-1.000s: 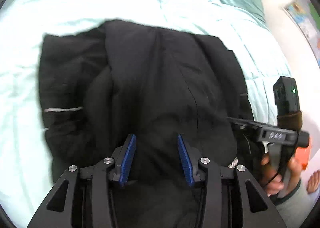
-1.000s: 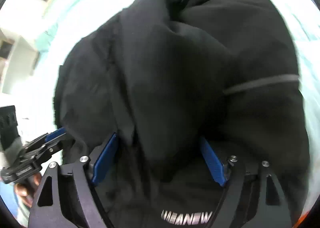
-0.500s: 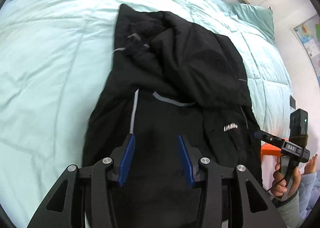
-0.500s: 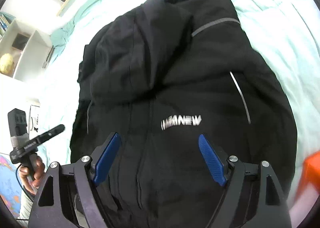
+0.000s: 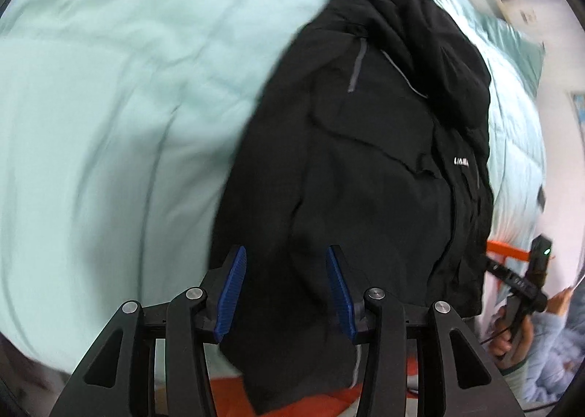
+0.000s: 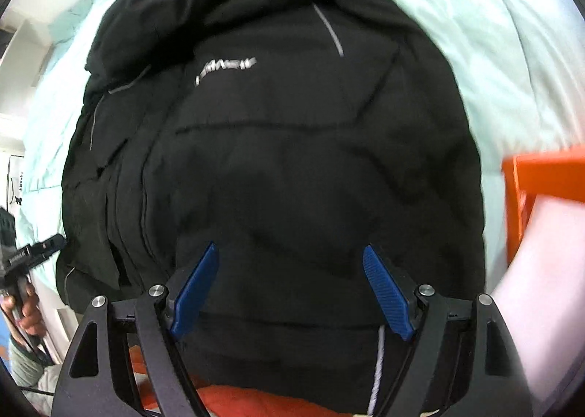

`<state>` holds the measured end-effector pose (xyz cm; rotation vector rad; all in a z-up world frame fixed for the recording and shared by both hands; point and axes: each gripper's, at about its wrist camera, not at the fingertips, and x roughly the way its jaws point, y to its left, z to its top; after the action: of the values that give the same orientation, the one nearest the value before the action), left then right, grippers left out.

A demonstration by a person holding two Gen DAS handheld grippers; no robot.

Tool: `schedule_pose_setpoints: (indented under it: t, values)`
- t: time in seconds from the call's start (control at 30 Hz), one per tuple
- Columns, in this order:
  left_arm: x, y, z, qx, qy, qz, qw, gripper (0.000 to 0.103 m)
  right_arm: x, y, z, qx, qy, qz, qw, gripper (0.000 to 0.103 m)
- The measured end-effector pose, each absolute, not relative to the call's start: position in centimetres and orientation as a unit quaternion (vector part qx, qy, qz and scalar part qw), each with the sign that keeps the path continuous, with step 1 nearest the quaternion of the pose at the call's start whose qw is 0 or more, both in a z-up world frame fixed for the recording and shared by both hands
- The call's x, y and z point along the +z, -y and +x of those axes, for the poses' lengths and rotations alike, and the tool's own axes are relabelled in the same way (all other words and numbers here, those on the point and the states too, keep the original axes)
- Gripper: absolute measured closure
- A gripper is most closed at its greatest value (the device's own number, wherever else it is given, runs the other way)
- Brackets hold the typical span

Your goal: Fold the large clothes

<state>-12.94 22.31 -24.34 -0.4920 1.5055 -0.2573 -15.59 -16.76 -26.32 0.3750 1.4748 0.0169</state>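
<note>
Simply, black jacket (image 6: 278, 146) sprawls on mint bedspread (image 5: 109, 106).

1. The black jacket (image 5: 365, 168) got laid out long on the mint bedspread (image 5: 109, 87), not bunched up like a second ago.
2. Both cams pulled back, so the hem hanging off the bed edge shows.
3. The chest logo (image 6: 225, 67) now sits way farther from the right gripper (image 6: 290, 292).

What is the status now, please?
Left gripper open, right gripper open, both empty. Black jacket lies on bed, unfolded. Orange object beside it.
</note>
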Motion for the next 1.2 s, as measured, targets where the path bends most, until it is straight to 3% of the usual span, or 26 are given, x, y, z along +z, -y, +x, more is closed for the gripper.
schedule_pose_setpoints:
  t: [0.17,0.3,0.57,0.67,0.83,0.87,0.93,0.97,1.07,1.1,1.13,1.17,1.2]
  values:
    - [-24.0,-25.7,-15.1,-0.102,-0.649,-0.305,0.689,0.056,-25.9,15.9,-15.6,0.018,-0.673,0.137,0.727,0.019]
    - [-24.2,-26.9,-16.8,-0.072,-0.654,-0.307,0.688,0.044,-25.5,15.9,-15.2,0.020,-0.673,0.131,0.727,0.019]
    - [-26.4,-23.4,-17.4,-0.146,-0.657,-0.333,0.661,0.043,-23.7,19.1,-16.7,-0.043,-0.664,0.122,0.736,0.019]
    - [-24.4,-21.1,-16.6,-0.182,-0.637,-0.291,0.690,0.073,-23.2,21.5,-18.4,-0.079,-0.661,0.135,0.734,0.019]
    - [-23.9,-20.5,-14.5,-0.206,-0.638,-0.298,0.679,0.073,-25.1,23.7,-20.9,-0.107,-0.680,0.178,0.703,0.019]
    - [-24.3,-20.3,-14.2,-0.206,-0.649,-0.293,0.672,0.073,-25.2,23.9,-21.3,-0.109,-0.680,0.185,0.701,0.019]
    - [-25.1,-19.9,-14.1,-0.209,-0.667,-0.287,0.655,0.061,-25.2,24.3,-22.2,-0.111,-0.681,0.192,0.698,0.019]
    - [-25.8,-19.7,-14.2,-0.209,-0.679,-0.289,0.641,0.051,-25.3,24.4,-22.5,-0.110,-0.683,0.193,0.696,0.019]
    - [-27.0,-18.8,-14.5,-0.202,-0.692,-0.283,0.633,0.048,-26.4,25.0,-23.2,-0.104,-0.691,0.213,0.683,0.019]
    - [-26.9,-18.2,-14.6,-0.200,-0.688,-0.274,0.642,0.049,-26.7,25.0,-23.3,-0.100,-0.692,0.222,0.679,0.021]
    - [-26.5,-17.9,-14.6,-0.199,-0.680,-0.265,0.654,0.055,-26.9,24.9,-23.2,-0.095,-0.693,0.231,0.676,0.032]
    - [-25.9,-17.7,-14.5,-0.199,-0.669,-0.259,0.668,0.068,-26.9,24.6,-23.1,-0.091,-0.692,0.230,0.678,0.047]
    - [-25.2,-17.7,-14.4,-0.205,-0.658,-0.263,0.675,0.072,-26.4,24.1,-22.9,-0.078,-0.688,0.223,0.686,0.055]
